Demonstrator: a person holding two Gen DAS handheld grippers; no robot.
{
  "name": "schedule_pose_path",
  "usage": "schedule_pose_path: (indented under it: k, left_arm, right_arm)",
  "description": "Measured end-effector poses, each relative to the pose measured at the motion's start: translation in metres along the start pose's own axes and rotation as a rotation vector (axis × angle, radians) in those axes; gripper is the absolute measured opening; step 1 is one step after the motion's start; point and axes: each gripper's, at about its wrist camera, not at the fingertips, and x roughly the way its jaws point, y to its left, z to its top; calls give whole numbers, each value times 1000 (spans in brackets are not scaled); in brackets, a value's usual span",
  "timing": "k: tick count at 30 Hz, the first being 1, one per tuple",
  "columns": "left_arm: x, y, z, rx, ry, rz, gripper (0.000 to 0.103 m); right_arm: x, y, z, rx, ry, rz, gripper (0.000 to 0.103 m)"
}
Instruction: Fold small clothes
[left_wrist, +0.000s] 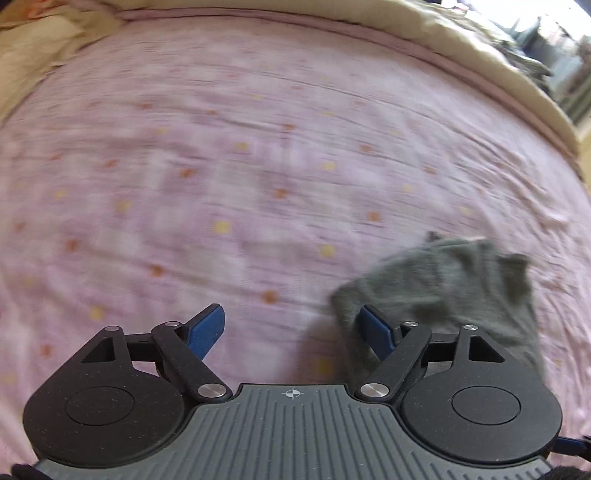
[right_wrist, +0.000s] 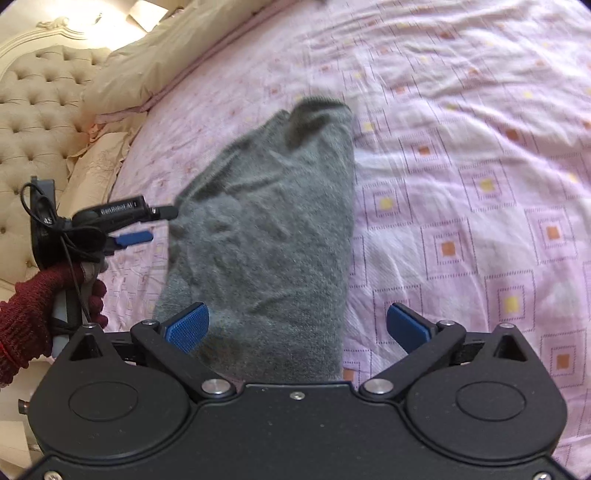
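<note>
A grey knitted sock (right_wrist: 266, 229) lies stretched out on the pink patterned bedsheet (right_wrist: 461, 155), its open cuff at the far end. My right gripper (right_wrist: 299, 328) is open just above the near end of the sock, its left pad (right_wrist: 188, 326) over the fabric. In the left wrist view the same grey sock (left_wrist: 454, 288) lies at the lower right, blurred by motion. My left gripper (left_wrist: 295, 328) is open, its right finger (left_wrist: 376, 332) in front of the sock's edge. Seen from the right wrist, the left gripper (right_wrist: 129, 225) sits at the sock's left side, held by a red-gloved hand (right_wrist: 33, 306).
A beige quilt (left_wrist: 443, 40) borders the far side of the sheet (left_wrist: 221, 166). A tufted beige headboard (right_wrist: 33, 110) and beige pillows (right_wrist: 159, 62) lie at the left in the right wrist view. The sheet to the right of the sock is bare.
</note>
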Motion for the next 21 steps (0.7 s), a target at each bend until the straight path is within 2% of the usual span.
schedule_pose_path:
  k: [3, 7, 10, 12, 13, 17, 21]
  left_arm:
    - [-16, 14, -6, -27, -27, 60, 79]
    - [-51, 13, -17, 6, -103, 54, 79]
    - [-78, -1, -27, 46, -145, 39, 82]
    - [-95, -13, -35, 84, -162, 39, 99]
    - [-103, -19, -40, 95, -175, 36, 103]
    - [-131, -42, -58, 115, -203, 31, 103]
    - [-146, -64, -72, 146, -196, 34, 103]
  right_arm:
    - [-9, 10, 1, -54, -39, -14, 103]
    - [-21, 28, 0, -146, -107, -61, 103]
    - [-28, 40, -3, -203, -148, -110, 103]
    - [-31, 46, -4, -226, -164, -140, 103]
    - [-32, 48, -5, -236, -175, -149, 103]
    - [-48, 55, -9, -252, -247, -168, 103]
    - [-61, 58, -9, -262, -287, -188, 103]
